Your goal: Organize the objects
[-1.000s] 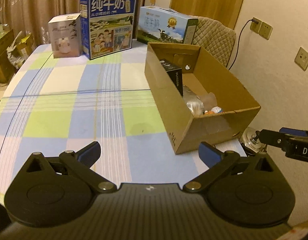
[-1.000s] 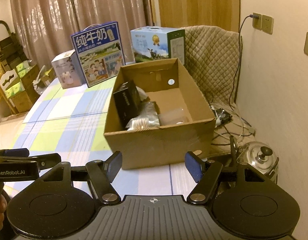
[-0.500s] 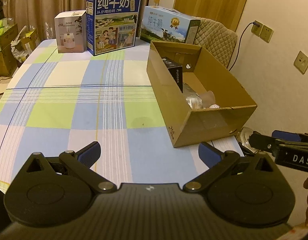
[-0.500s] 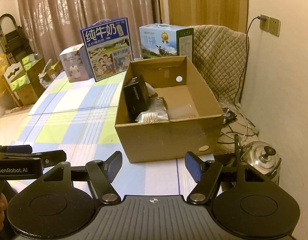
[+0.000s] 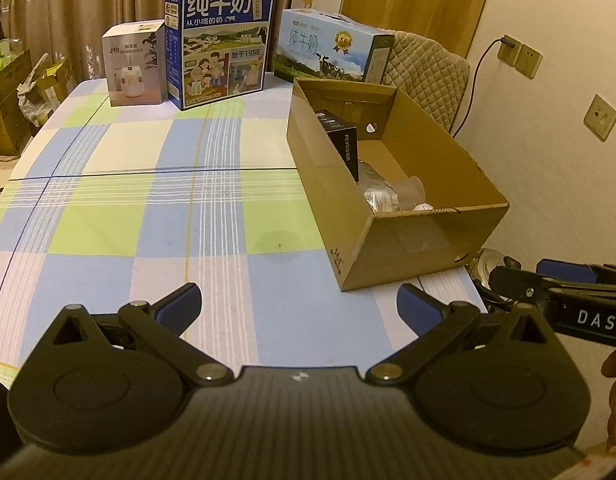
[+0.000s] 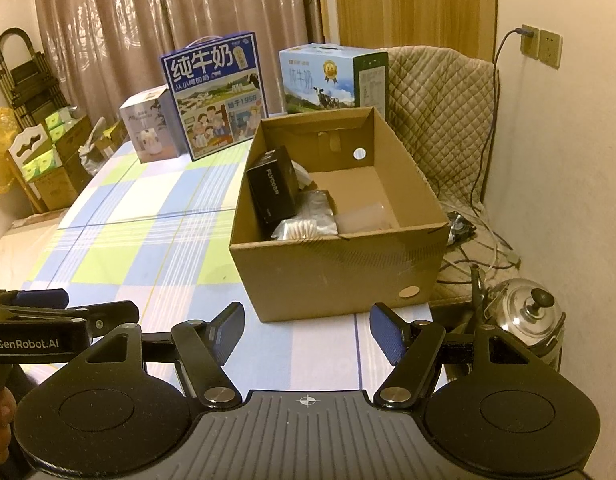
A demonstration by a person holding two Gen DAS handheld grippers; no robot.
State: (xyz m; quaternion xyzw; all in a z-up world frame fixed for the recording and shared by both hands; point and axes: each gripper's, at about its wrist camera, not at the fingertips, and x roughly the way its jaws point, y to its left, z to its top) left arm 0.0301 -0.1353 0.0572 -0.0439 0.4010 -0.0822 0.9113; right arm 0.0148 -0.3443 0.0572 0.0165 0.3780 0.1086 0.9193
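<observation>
Ahead of the two claws stand three printed cartons at the table's far end and one open cardboard box, plain brown with a small round hole in its far wall, resting on the checked tablecloth just beyond the right claw and ahead-right of the left claw. Inside it lie one upright black box, one silvery packet and one clear plastic piece. Both claws hang released, fingers spread with nothing between them.

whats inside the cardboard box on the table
In the cardboard box: a black box standing against the left wall, a clear bag of cotton swabs, and clear plastic packaging. Anything beneath them is hidden.
</observation>
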